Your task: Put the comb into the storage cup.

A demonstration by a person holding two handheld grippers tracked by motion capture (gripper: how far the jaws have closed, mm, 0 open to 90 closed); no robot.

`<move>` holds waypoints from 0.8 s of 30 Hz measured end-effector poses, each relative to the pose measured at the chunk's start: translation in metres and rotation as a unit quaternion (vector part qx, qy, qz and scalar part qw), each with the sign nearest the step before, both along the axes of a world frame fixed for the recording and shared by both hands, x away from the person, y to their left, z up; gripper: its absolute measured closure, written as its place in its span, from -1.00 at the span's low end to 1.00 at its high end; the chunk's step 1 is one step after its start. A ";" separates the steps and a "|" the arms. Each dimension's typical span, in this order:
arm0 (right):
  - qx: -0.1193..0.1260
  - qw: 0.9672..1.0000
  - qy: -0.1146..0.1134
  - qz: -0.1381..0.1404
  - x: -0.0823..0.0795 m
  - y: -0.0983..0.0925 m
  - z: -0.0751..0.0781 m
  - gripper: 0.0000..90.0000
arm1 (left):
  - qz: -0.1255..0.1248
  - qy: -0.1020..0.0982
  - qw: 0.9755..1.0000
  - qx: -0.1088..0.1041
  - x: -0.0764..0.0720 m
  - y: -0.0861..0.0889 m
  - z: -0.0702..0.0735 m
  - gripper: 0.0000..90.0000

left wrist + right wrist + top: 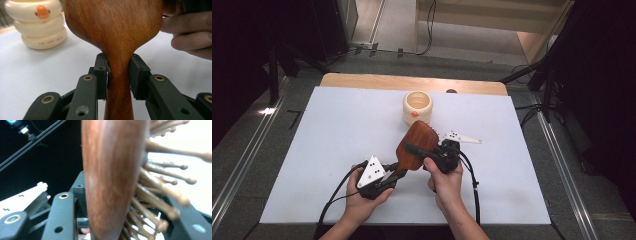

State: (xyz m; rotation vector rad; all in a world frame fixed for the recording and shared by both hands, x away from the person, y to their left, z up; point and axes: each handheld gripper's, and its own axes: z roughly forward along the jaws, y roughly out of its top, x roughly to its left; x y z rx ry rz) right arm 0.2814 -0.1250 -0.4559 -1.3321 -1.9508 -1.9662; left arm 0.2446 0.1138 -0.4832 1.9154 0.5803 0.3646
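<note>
A brown wooden hairbrush [417, 145] is held above the white table cover near the front. My left gripper [394, 167] is shut on its narrow handle; in the left gripper view both pads [101, 72] press the neck of the handle [118, 82] just below the head. My right gripper [413, 150] comes in from the right and is shut across the brush head. In the right gripper view one jaw lies against the polished back [110, 170] and the other sits among the wooden bristles [160, 185].
A cream ringed cup [417, 107] with a small orange duck bill stands behind the brush near the table's far edge, and appears again as the cup [37, 22] at the upper left. The white cover [337, 130] spreads wide to the left and right. Dark stands flank the table.
</note>
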 end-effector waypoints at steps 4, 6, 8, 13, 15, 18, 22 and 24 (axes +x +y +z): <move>-0.010 1.000 -0.015 0.009 -0.002 0.002 0.002 0.15 | -0.002 0.010 1.000 -0.014 0.002 0.003 0.002 0.41; -0.013 1.000 -0.024 0.011 -0.004 0.002 0.004 0.16 | 0.004 0.014 1.000 -0.018 0.003 0.005 0.003 0.10; -0.015 0.999 -0.028 0.011 -0.005 0.002 0.005 0.16 | 0.009 0.015 0.999 -0.029 0.004 0.008 0.004 -0.01; -0.020 0.999 -0.038 0.005 -0.007 -0.002 0.008 0.16 | 0.015 0.013 0.999 -0.050 0.006 0.019 0.010 -0.42; -0.019 0.999 -0.042 0.001 -0.008 -0.003 0.010 0.16 | 0.015 0.016 0.998 -0.054 0.007 0.023 0.012 -0.54; -0.018 0.999 -0.050 -0.002 -0.008 -0.006 0.012 0.17 | 0.018 0.015 0.998 -0.061 0.009 0.031 0.013 -0.70; -0.020 0.998 -0.057 -0.004 -0.010 -0.009 0.016 0.17 | 0.025 0.021 0.997 -0.064 0.012 0.042 0.013 -0.74; -0.020 0.998 -0.057 -0.005 -0.011 -0.009 0.018 0.17 | 0.032 0.018 0.997 -0.061 0.013 0.047 0.013 -0.80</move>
